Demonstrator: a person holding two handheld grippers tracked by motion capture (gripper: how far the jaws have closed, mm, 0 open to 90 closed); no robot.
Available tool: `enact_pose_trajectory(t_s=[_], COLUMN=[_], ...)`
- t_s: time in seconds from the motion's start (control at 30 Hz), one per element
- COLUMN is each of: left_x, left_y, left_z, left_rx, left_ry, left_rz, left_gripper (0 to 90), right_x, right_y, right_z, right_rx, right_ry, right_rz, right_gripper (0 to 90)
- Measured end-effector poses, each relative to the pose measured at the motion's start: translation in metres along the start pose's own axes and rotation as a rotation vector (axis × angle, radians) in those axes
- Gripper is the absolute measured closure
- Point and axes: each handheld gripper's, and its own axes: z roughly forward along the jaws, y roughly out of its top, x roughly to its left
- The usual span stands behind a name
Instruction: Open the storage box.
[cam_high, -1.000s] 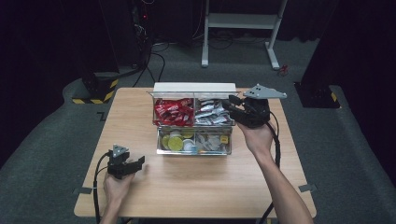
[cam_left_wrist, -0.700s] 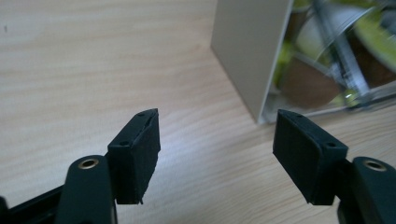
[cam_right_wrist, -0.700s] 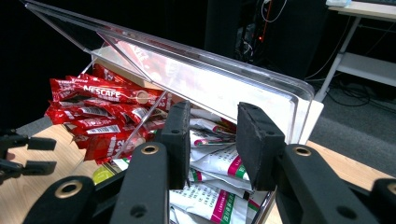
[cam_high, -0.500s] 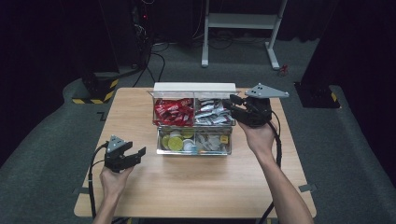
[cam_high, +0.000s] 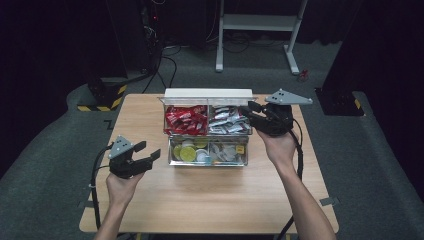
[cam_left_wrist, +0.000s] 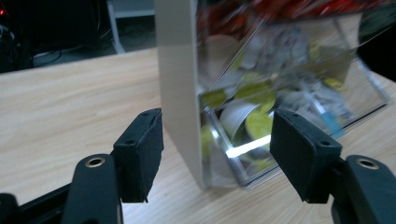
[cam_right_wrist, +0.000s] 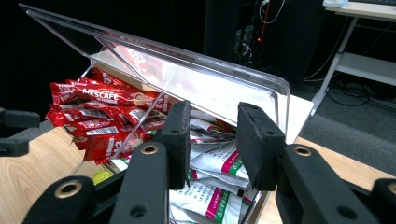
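Holding the organiser's lid edge at the table's far side

Sitting toward twelve o'clock on the light wooden table (cam_high: 210, 200), the clear plastic four-compartment organiser box (cam_high: 207, 134) has its transparent lid (cam_right_wrist: 187, 79) raised. The right gripper (cam_high: 254, 111), at the box's three o'clock, has its jaws drawn close together, with the clear lid's rim in the narrow gap between them; whether the pads press on it I cannot tell. Red coffee sachets (cam_high: 186, 120) fill the rear left compartment, white sachets with green and pink print (cam_high: 226, 120) the rear right, and round yellow-and-white capsules (cam_high: 189, 151) the front left. The left gripper (cam_high: 148, 154) hovers at the box's eight o'clock, jaws spread wide and empty after closing slightly, pointing at the box's near end
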Motion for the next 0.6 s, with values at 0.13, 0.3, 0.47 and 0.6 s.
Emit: enact_pose_trajectory(t_s=[0.13, 0.3, 0.47, 0.6], left_x=[-0.003, -0.003, -0.006, -0.010], left_y=[0.013, 0.026, 0.039, 0.052], left_z=[-0.001, -0.004, -0.010, -0.008], left_rx=[-0.001, -0.023, -0.057, -0.061], left_ry=[-0.028, -0.050, -0.059, -0.066], left_rz=[0.001, -0.011, -0.001, 0.024], left_gripper=[37.9, 41.6, 43.3, 44.5], right_x=[0.000, 0.000, 0.000, 0.000], right_y=[0.000, 0.001, 0.001, 0.002], right_z=[0.000, 0.000, 0.000, 0.001], right_rx=[0.003, 0.009, 0.012, 0.016], right_ry=[0.000, -0.002, -0.002, -0.004], right_rz=[-0.002, -0.001, -0.002, -0.006], right_gripper=[65.1, 65.0, 64.6, 64.5])
